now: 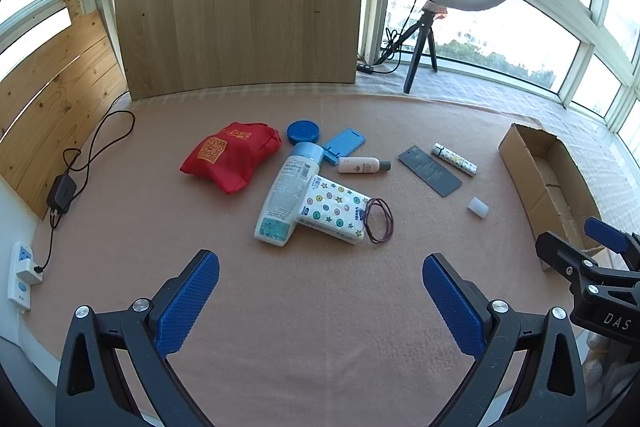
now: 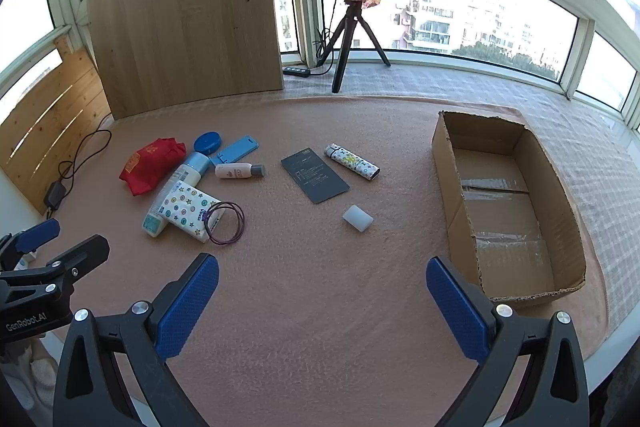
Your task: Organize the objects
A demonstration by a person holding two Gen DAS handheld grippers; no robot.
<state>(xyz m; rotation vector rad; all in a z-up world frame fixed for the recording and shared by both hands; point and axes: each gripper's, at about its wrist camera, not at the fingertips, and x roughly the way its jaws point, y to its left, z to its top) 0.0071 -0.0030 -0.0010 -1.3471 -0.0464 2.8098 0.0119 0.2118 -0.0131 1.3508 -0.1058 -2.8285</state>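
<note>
Hovering above the near edge of a pink-covered surface (image 2: 320, 307), your left claw (image 1: 320, 301) and right claw (image 2: 322, 301) both stand spread wide with nothing between their blue pads. On the right lies a cardboard box (image 2: 452, 183), open on top, holding nothing but tape on its floor. To the left of centre, a cluster of things sits together: a red bag (image 1: 230, 155) farthest left, a round blue case (image 1: 303, 131) and a blue phone stand (image 1: 344, 143) beyond it, and a large white bottle (image 1: 286, 197) leaning on a star-patterned tissue pack (image 1: 334, 213). Dark hair ties (image 1: 380, 221) rest partly on that pack. A small white bottle (image 1: 362, 165) lies just right of the large one. Nearer the box lie a dark grey card (image 2: 315, 177), a patterned tube (image 2: 352, 161) and a small white block (image 2: 357, 217), each apart from the others.
</note>
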